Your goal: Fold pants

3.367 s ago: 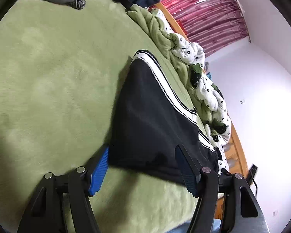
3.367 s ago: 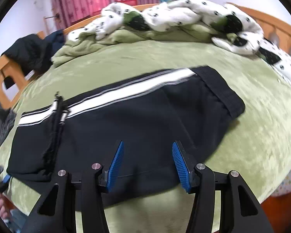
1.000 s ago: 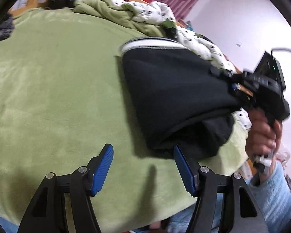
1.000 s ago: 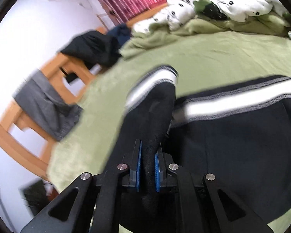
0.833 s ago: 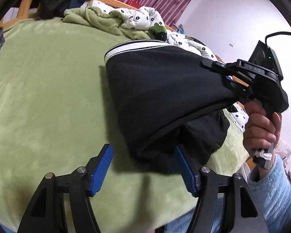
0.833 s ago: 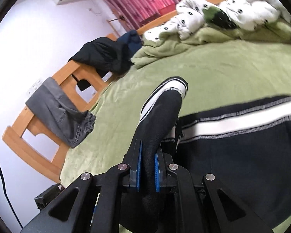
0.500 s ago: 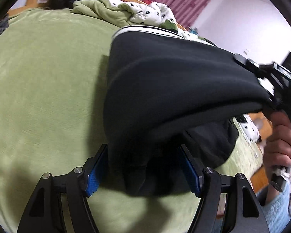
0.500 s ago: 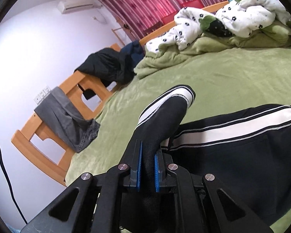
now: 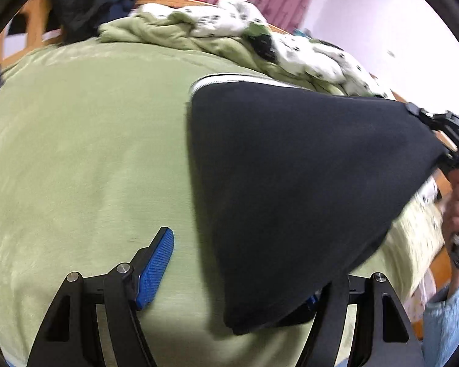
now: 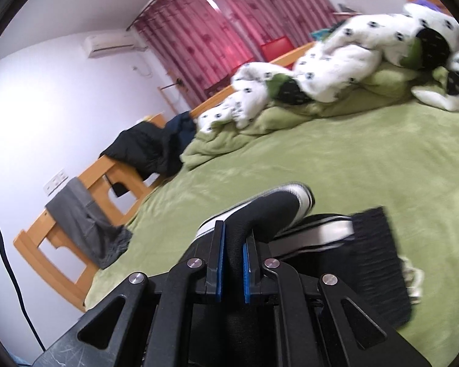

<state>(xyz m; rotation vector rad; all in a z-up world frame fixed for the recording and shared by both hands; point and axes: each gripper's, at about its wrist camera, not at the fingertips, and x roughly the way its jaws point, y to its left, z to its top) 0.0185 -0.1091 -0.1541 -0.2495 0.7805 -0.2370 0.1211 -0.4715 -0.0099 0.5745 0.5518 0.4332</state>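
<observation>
On the green bedspread (image 9: 76,153), keep the right gripper (image 10: 233,263) clamped on the black pants (image 9: 290,183), carrying the fold level across while the left gripper (image 9: 238,275) stands open, gripping nothing

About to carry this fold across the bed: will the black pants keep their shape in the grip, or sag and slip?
Probably floppy: the black pants hang as a slack sheet from the right gripper, which is shut on a bunched edge. Slipping looks unlikely, since thick fabric fills the pads. The loose lower corner drapes over the open left gripper and may drag on the green blanket.
</observation>
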